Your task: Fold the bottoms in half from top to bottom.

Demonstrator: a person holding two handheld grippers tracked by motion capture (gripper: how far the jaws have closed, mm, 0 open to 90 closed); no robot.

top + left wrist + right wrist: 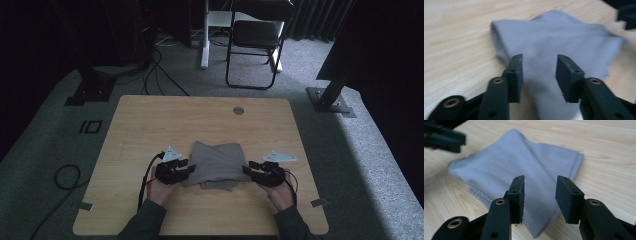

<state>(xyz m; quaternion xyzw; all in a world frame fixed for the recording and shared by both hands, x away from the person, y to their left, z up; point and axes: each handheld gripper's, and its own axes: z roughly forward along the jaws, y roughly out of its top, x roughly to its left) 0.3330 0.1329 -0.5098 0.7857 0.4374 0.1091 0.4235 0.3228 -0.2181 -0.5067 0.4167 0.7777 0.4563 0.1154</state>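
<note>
Dim carpet and a folding chair (256, 35) lie beyond the pale wooden worktop (150, 120), where the only thing laid out is a folded grey cloth (216, 165), sitting near the person's edge and roughly centred between the two hands.

Left hand-held gripper (186, 167): its jaws stand apart, released, with the cloth's left edge just ahead of them and nothing pinched between the pads. In the left gripper view the cloth (554, 47) spreads out past the tips, and the gap between the jaws is bare of fabric — they press on nothing.

Right hand-held gripper (248, 168): likewise released, jaws apart at the cloth's right edge. In the right gripper view the cloth (524, 167) lies flat on the wood in front of the tips, a stitched hem showing along its near side.

Both jaws flank the bundle from opposite sides and point inward at it, which I judge suits either letting go of a finished fold or lining up for the next grasp — which one, the pictures do not settle. The cloth rests in uneven layers, one corner poking out at the near side.

No box, bin or tray stands on the worktop; the cloth lies straight on the wood.
</note>
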